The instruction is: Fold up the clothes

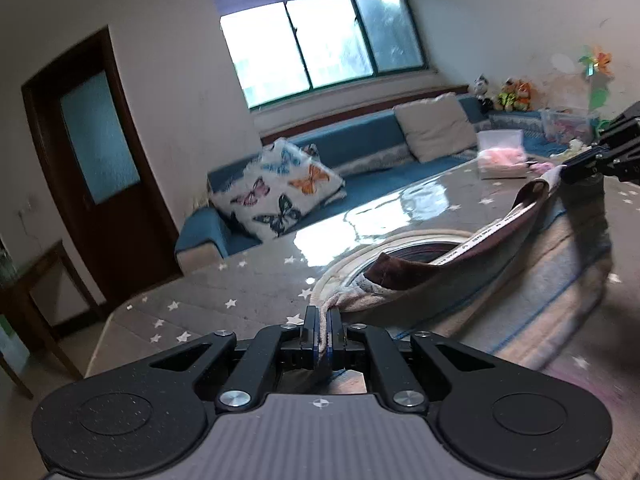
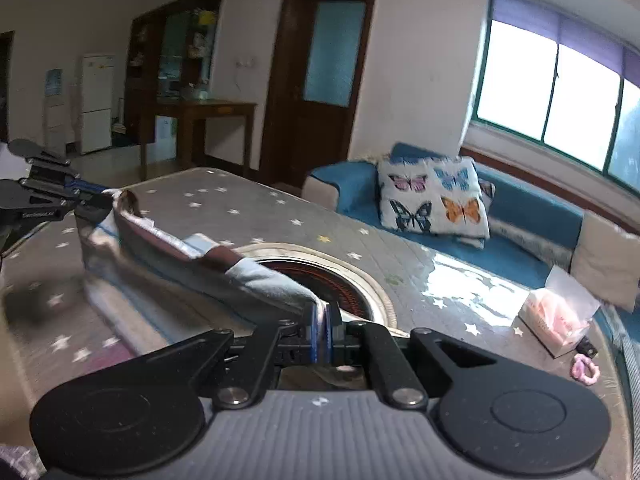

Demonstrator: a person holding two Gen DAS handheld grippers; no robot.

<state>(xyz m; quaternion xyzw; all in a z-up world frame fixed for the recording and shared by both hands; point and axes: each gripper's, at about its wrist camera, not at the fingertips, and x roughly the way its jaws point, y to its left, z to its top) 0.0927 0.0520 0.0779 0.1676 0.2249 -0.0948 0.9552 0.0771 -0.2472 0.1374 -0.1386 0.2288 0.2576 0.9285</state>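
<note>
Both the left gripper (image 1: 323, 320) and right gripper (image 2: 323, 316) have jaws clamped on the garment (image 1: 480, 280), stretched above the tabletop (image 1: 240, 280); folding seems barely begun.

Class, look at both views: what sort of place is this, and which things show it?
Most likely a home living room: a blue sofa with a butterfly cushion, a star-patterned table, and a fridge beyond.
</note>
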